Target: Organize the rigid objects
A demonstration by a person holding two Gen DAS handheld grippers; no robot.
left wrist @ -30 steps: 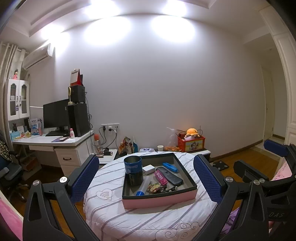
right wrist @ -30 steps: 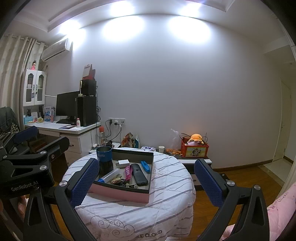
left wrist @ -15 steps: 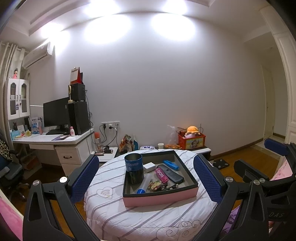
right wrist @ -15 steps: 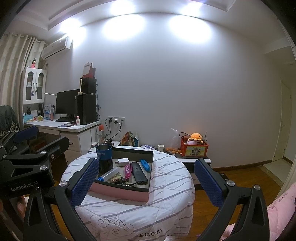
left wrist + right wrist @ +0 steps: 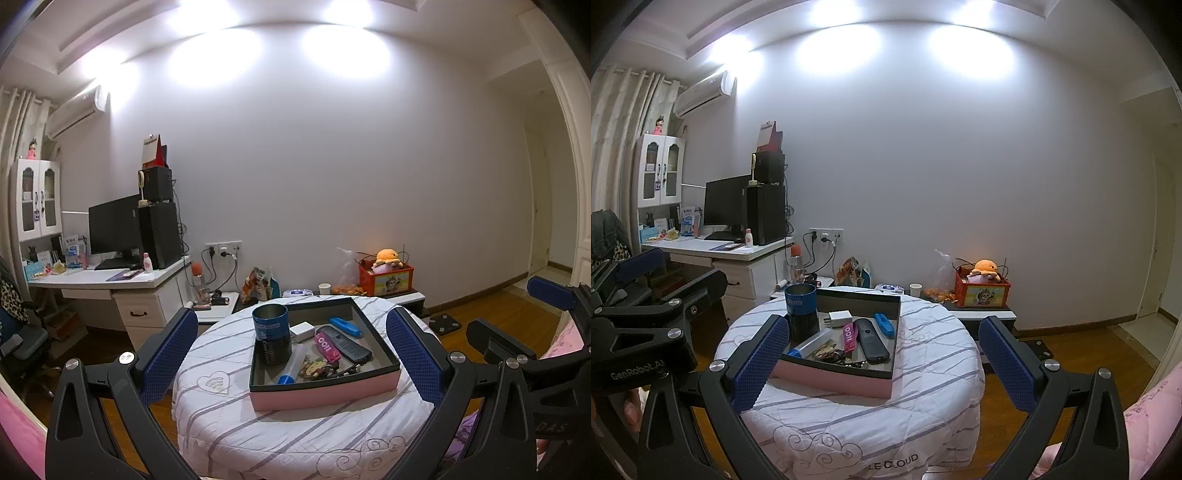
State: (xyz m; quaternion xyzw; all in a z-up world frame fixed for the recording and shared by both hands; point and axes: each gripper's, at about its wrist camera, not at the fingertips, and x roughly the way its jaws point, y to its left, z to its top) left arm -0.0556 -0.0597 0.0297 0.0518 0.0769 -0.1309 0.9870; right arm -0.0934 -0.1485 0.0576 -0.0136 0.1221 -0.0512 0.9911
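A pink box [image 5: 325, 393] [image 5: 831, 380] with a dark inside sits on a round table [image 5: 221, 424] [image 5: 934, 369] under a white striped cover. In the box a blue-and-black cup [image 5: 271, 334] [image 5: 800, 310] stands upright. Beside it lie a white charger [image 5: 302, 329], a black remote [image 5: 349, 343] [image 5: 871, 339], a small blue piece [image 5: 345, 326], a pink strap [image 5: 327, 345], a keychain [image 5: 317, 369] and a clear tube with a blue cap [image 5: 293, 367]. My left gripper [image 5: 291, 332] and right gripper [image 5: 882, 332] are both open, empty and held short of the table.
A desk with a monitor [image 5: 114, 229] and an office chair [image 5: 18, 339] stand at the left. Behind the table is a low cabinet with a red box and an orange plush [image 5: 386, 275]. Pink bedding [image 5: 1152, 424] lies at the right, and wooden floor surrounds the table.
Both views have shifted slightly, so the box sits a little higher in each. Nothing in the box has moved and both grippers stay open.
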